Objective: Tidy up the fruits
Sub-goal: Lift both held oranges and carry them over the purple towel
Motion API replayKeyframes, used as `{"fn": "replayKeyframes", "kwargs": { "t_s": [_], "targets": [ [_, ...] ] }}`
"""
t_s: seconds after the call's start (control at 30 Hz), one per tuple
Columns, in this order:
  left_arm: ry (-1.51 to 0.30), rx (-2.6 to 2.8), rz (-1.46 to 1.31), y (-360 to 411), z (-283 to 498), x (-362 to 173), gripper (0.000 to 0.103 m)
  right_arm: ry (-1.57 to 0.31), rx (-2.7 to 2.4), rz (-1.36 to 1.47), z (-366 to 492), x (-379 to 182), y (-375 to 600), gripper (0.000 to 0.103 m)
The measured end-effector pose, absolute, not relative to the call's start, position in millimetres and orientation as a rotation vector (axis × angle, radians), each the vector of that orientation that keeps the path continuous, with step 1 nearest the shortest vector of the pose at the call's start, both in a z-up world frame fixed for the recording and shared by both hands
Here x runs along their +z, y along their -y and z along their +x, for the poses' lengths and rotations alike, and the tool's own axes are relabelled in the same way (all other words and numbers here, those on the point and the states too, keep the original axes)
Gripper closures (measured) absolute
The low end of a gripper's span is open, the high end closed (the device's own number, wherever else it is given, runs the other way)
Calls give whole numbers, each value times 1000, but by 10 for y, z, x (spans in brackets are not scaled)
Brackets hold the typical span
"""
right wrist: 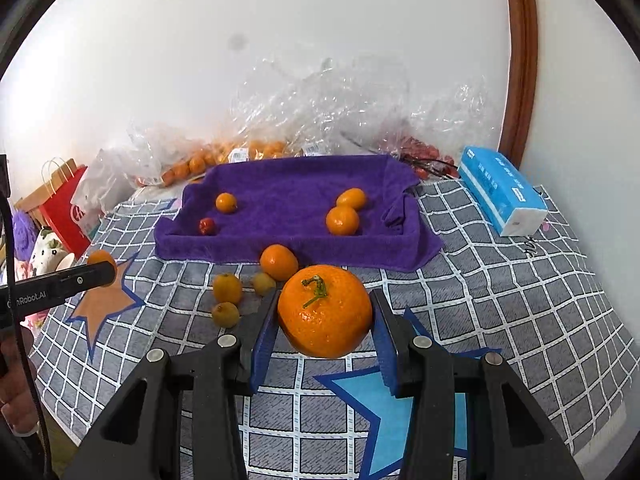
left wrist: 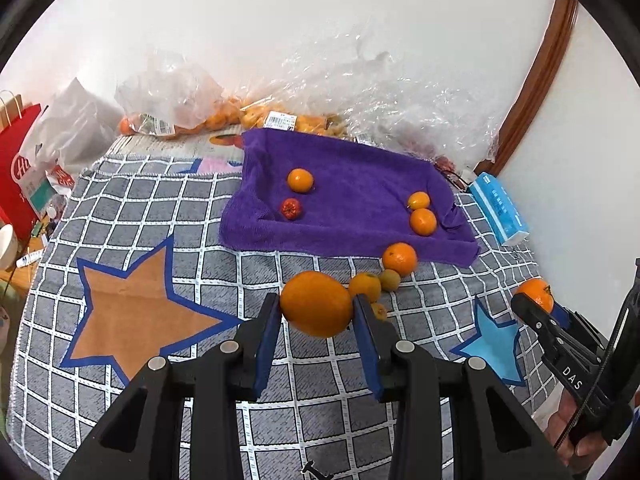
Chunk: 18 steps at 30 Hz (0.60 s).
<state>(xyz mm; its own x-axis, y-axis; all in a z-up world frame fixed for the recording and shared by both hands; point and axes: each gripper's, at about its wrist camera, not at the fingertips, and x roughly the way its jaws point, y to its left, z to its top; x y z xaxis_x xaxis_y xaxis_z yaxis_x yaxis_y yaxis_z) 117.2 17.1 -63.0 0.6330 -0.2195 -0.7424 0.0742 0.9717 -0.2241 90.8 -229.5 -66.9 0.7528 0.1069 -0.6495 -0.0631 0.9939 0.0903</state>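
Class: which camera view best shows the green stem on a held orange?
The right wrist view: the stemmed orange fills the right claw, stem facing the lens. The left wrist view shows it small at the edge, partly hidden by the right claw.

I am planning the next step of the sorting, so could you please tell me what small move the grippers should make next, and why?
Probably carry the left gripper forward over the purple towel and let go there. It is shut on a smooth orange, the right gripper on a stemmed mandarin, and four fruits already lie on the towel, so it looks like the collecting place.
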Motion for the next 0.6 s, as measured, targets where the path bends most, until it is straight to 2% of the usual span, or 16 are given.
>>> {"fn": "replayKeyframes", "kwargs": {
  "t_s": [0.6],
  "targets": [
    [-857,-198,-198,-198,1293,-476,68,-700,68,68,1107,-462,2316,59]
  ]
}}
